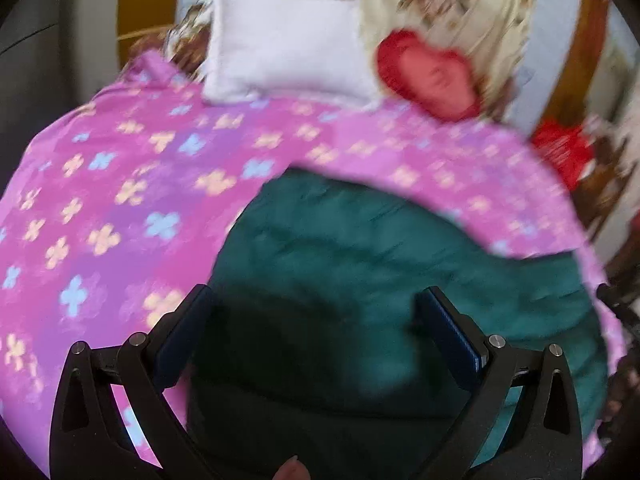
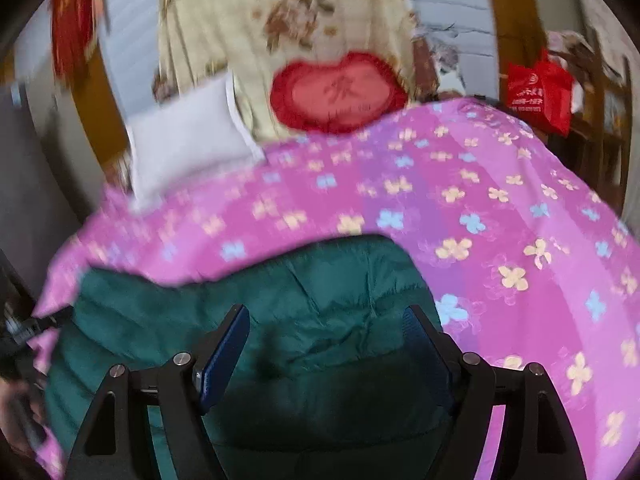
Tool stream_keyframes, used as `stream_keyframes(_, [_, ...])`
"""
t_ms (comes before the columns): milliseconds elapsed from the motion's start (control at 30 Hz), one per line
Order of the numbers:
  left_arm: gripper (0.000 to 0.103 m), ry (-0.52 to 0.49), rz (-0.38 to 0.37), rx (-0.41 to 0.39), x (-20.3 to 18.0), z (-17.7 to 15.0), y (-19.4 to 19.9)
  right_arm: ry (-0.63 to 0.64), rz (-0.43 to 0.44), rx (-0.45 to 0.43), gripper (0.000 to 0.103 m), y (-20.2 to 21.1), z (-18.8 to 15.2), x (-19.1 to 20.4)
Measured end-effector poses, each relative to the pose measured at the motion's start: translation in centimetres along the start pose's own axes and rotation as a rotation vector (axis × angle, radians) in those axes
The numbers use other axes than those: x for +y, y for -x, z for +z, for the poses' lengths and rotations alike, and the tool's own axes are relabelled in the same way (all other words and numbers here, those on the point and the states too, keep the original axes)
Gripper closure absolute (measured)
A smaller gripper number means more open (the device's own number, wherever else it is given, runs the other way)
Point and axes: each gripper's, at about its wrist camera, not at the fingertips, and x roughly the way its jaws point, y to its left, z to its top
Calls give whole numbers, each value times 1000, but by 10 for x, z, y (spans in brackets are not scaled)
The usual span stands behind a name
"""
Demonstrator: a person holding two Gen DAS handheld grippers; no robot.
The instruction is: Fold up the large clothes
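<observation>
A dark green padded garment (image 1: 360, 240) (image 2: 320, 276) lies in a folded heap on a pink bedspread (image 1: 120, 200) (image 2: 500, 220) printed with small flowers. My left gripper (image 1: 316, 292) hovers over the garment's near left part with its jaws wide open and nothing pinched between the blue pads (image 1: 452, 336). My right gripper (image 2: 326, 310) hangs over the garment's near right part, also open, with the cloth lying below and apart from its pads (image 2: 224, 356). Both views are blurred.
A white pillow (image 1: 280, 48) (image 2: 184, 144) and a red heart-shaped cushion (image 1: 428, 76) (image 2: 340, 92) sit at the head of the bed against a cream flowered cloth (image 2: 288, 20). A red bag (image 2: 538, 92) hangs beyond the bed's right side.
</observation>
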Motion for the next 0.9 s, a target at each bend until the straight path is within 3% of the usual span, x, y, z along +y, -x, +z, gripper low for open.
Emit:
stream_keyframes(267, [0, 58, -1, 89, 17, -16, -31, -8, -45, 190, 15, -57, -16, -17])
stream_keyframes(400, [0, 72, 6, 87, 18, -18, -35, -32, -41, 229, 10, -69, -16, -22])
stream_keyframes(500, [0, 105, -33, 114, 24, -17, -33, -30, -44, 230, 9, -69, -15, -20])
stream_keyframes(600, [0, 150, -119, 145, 38, -19, -25, -21, -27, 210, 10, -55, -10, -20])
stream_keyframes(733, [0, 173, -171, 109, 58, -19, 6, -86, 6, 23, 10, 13, -7, -39])
stream_keyframes(800, [0, 123, -162, 99, 60, -22, 16, -130, 33, -39, 10, 43, -18, -55])
stream_keyframes(900, [0, -24, -150, 116, 52, -37, 26, -143, 60, -42, 10, 54, -39, -67])
